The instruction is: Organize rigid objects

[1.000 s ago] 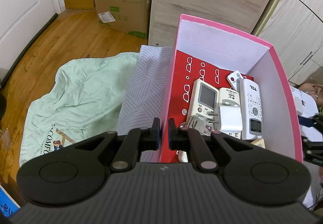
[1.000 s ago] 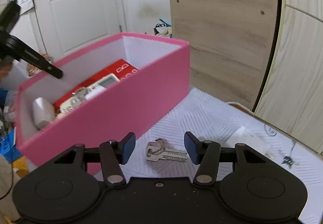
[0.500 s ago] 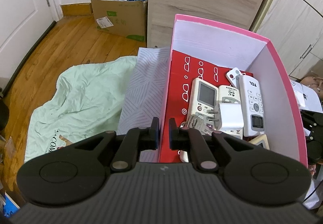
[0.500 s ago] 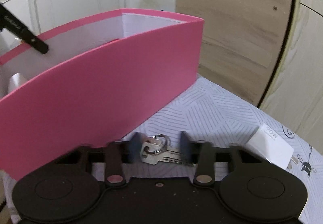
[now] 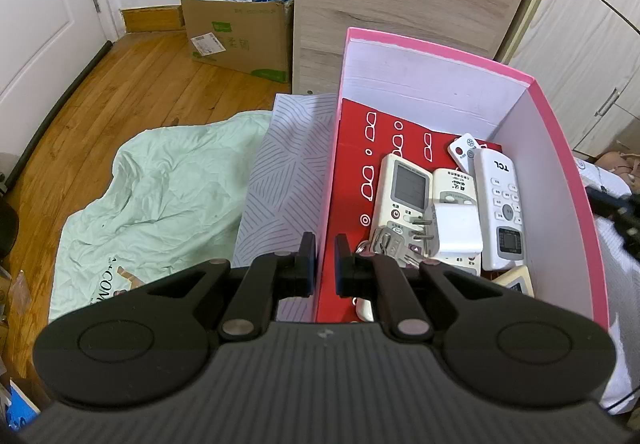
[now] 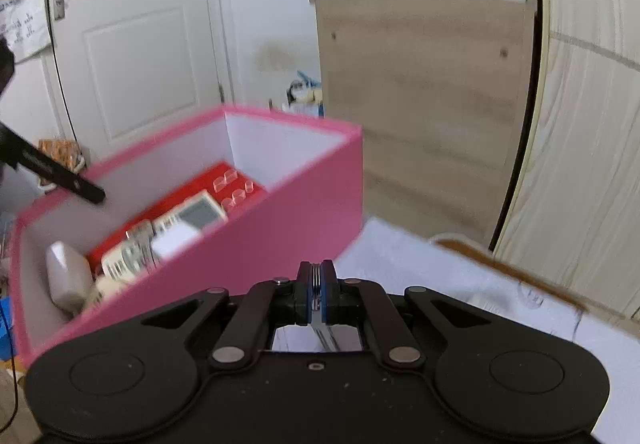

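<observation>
Beside the tall pink cardboard box (image 6: 256,244), the right gripper (image 6: 316,294) has just clamped the metal keys (image 6: 316,280) off the striped cloth (left gripper (image 5: 324,264) pinching the box wall), ready for boxing.

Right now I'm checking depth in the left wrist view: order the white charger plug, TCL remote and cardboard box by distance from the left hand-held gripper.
1. White charger plug, in the pink box, just right of the left hand-held gripper.
2. TCL remote, further right.
3. Cardboard box, on the floor, far back.
</observation>
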